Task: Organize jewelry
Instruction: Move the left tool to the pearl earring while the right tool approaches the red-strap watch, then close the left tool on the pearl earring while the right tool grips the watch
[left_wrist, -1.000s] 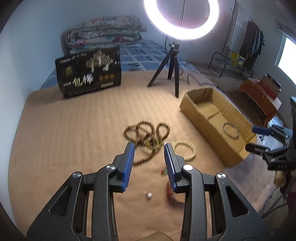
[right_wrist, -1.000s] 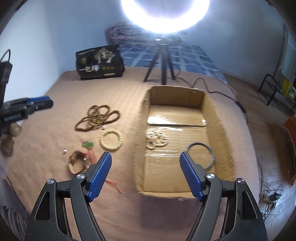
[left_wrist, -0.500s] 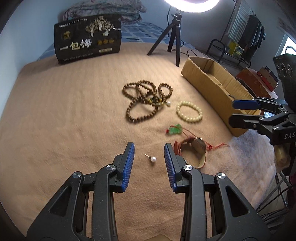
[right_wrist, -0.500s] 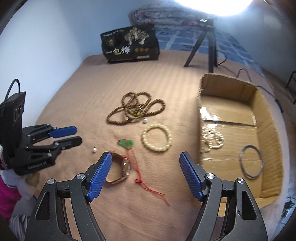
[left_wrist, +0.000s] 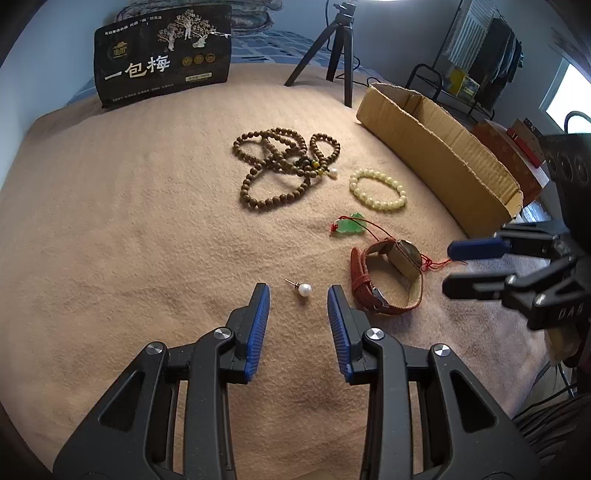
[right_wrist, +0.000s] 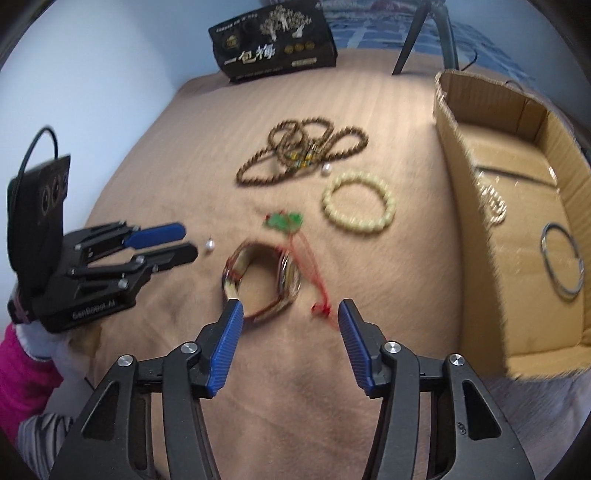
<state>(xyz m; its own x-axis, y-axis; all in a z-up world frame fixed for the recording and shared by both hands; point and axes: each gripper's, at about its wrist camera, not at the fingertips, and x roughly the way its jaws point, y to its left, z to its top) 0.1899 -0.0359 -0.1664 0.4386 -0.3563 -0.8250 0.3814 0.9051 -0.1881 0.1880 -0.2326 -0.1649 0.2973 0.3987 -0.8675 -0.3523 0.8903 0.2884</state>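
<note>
Left gripper (left_wrist: 298, 291): we see its fingers spread, nothing pinched; a pearl stud earring (left_wrist: 303, 289) lies on the tan blanket (left_wrist: 129, 229) just ahead, between the tips.
Right gripper (right_wrist: 290, 308): fingers apart and empty, having just been closing; we see the wristwatch (right_wrist: 258, 280) lying partly between the tips, untouched.
Loose jewelry: brown bead necklace (left_wrist: 280, 170), cream bead bracelet (left_wrist: 377, 189) and green pendant (left_wrist: 349, 226) on a red cord lie on the blanket.
Cardboard box (right_wrist: 458, 155): we see a metal bangle (right_wrist: 561, 264) and pale beads (right_wrist: 493, 203) inside.
</note>
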